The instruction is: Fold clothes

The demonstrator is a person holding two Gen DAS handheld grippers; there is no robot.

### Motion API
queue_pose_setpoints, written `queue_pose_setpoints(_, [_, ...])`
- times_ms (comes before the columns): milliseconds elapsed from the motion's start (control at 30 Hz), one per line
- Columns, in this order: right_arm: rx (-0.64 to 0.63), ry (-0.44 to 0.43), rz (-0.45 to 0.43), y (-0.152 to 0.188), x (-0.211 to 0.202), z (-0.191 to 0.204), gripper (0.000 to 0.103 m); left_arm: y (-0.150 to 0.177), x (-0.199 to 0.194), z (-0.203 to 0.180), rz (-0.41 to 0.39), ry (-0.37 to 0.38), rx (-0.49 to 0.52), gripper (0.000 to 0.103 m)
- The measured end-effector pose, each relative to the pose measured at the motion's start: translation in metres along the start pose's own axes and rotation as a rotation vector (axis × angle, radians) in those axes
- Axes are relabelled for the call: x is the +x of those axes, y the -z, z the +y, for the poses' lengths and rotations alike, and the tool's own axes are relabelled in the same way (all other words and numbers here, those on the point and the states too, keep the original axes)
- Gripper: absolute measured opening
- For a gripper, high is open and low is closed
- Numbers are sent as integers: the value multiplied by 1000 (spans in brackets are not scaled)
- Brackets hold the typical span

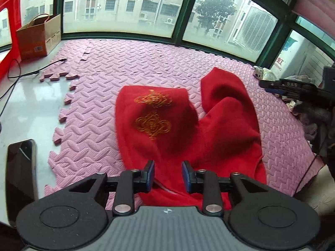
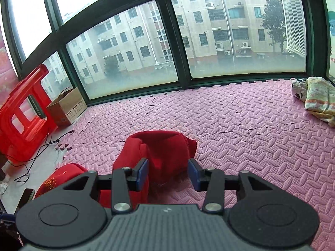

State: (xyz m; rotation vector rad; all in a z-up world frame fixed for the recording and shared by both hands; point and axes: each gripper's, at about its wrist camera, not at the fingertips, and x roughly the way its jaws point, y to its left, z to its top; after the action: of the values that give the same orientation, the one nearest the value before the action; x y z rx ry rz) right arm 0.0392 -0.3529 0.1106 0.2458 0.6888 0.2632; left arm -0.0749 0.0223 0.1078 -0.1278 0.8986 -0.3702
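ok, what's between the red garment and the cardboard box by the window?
Mostly bare pink foam mat, plus a black cable lying on the white floor near the box. Nothing else sits between it and the red garment. Clearest in the left wrist view.

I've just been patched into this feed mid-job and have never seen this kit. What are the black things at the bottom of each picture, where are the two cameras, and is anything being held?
There is no robot here: a person holds a two-finger tool in each hand, and a fisheye camera on each looks forward along its fingers. The black shapes are those tools. One picture is from the left gripper, the other from the right gripper.

A crumpled red garment with gold embroidery lies on the pink foam mat. Both grippers are open with cloth between the fingers, gripping nothing. Elsewhere are a phone, a cardboard box, a red plastic stool and other clothes.
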Motion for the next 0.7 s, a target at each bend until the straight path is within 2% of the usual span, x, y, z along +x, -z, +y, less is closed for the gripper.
queue_pose_setpoints(200, [165,-44,69,-25,34,-24,42,-15,47,-53,41,173,55,33])
queue_pose_setpoints(333, [244,-51,115,-41,55,-33,43,-23,77,-92,66,241,140,45])
queue_pose_setpoints(400, [321,-60,166,-49,71,-42,48,-25,92,-107,85,274,172,50])
queue_pose_setpoints(533, [448,-77,244,-57,99,-57,51,-22,117,-125,135,276,228,52])
queue_pose_setpoints(700, [521,-58,315,-58,127,-64,51,-13,130,-128,187,276,256,52])
